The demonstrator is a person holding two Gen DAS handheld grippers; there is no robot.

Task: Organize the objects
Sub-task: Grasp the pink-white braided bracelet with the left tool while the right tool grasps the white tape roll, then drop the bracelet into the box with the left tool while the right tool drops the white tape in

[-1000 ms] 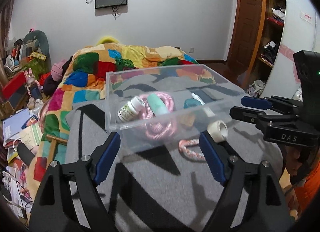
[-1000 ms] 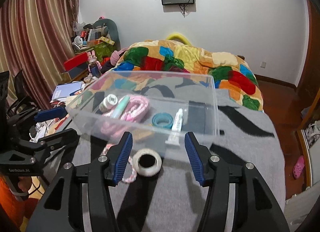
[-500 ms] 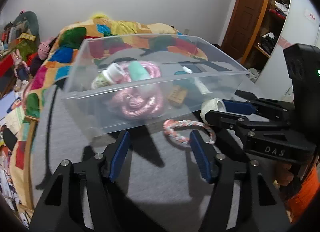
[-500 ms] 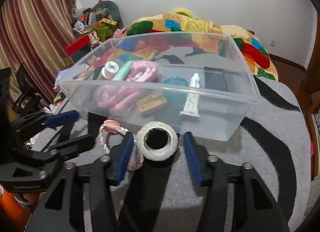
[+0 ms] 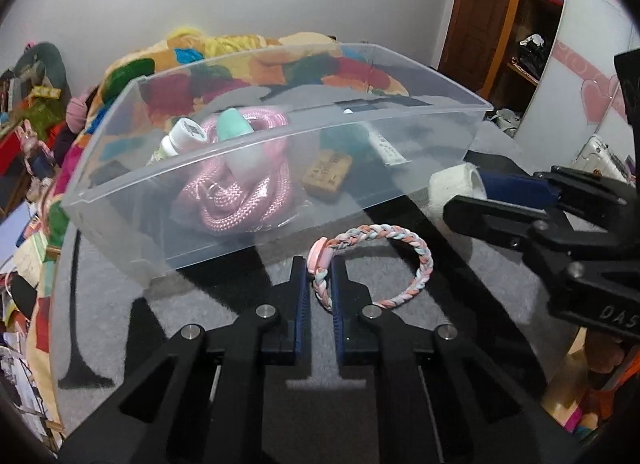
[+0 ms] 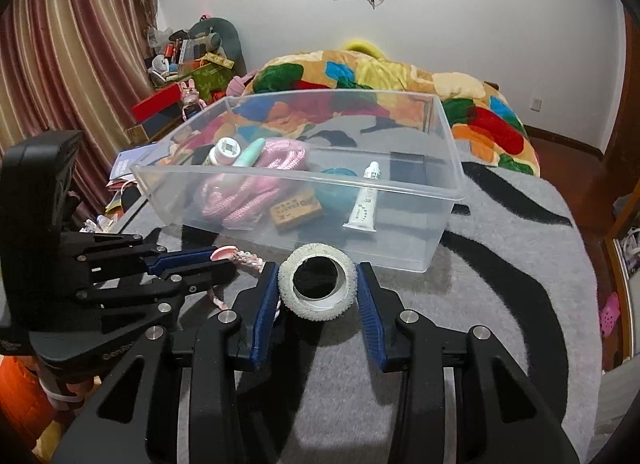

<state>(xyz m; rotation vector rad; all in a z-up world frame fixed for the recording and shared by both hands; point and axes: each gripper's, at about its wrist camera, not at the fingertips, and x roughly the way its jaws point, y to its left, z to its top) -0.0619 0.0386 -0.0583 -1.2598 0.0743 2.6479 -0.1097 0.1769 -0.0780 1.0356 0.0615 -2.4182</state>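
Low in the centre of the left wrist view, the left claw (image 5: 320,288) was clenched on the braided bracelet (image 5: 404,260), pinching one side of the loop just in front of the clear bin (image 5: 256,143). In the lower middle of the right wrist view the right claw (image 6: 317,288) gripped the white tape roll (image 6: 318,282) by its outer sides. Both things lay on the grey blanket (image 6: 500,304) beside the bin's near wall — so each claw probably needed to lift straight up above the rim before moving in, with the bracelet's free loop kept off the wall.
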